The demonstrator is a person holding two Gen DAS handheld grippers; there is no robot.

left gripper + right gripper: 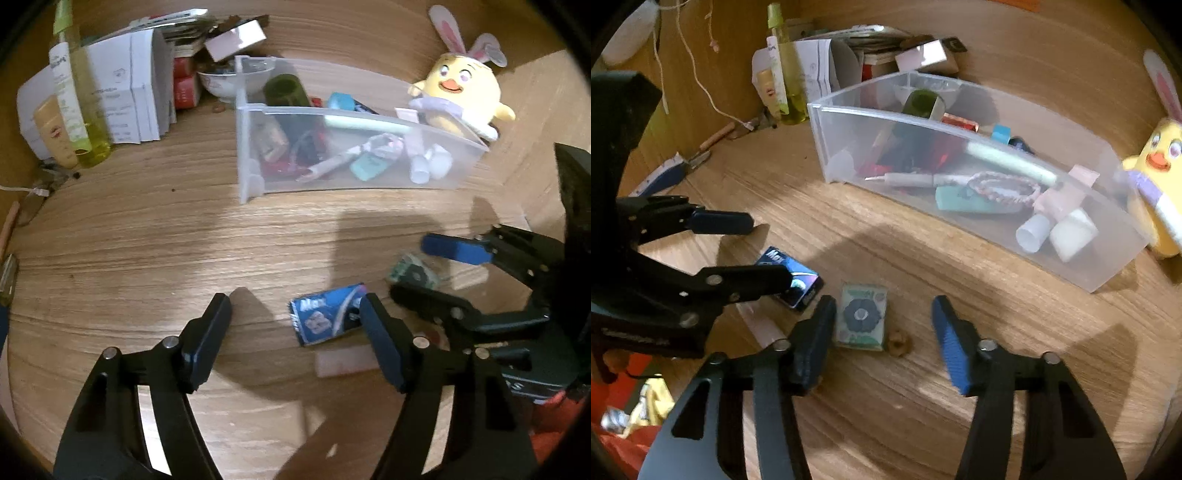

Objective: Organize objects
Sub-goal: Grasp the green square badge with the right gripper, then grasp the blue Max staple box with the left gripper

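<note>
Packet (862, 319) lies flat on counter (923, 406) just ahead of my right tool (884, 332), jaws wide, empty, left finger beside it. Left tool (295, 325) also wide, blue pack (327, 319) by its right finger. I'd straddle packet, drop low, pinch long edges, then bin (1089, 266).

Two packets (792, 277) (861, 317) side by side on table (886, 387); bin (960, 155) behind them; plush (1156, 184) right of bin.

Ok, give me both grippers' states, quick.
Left gripper: open, holding nothing, by the blue pack.
Right gripper: open, holding nothing, around the green packet.
</note>
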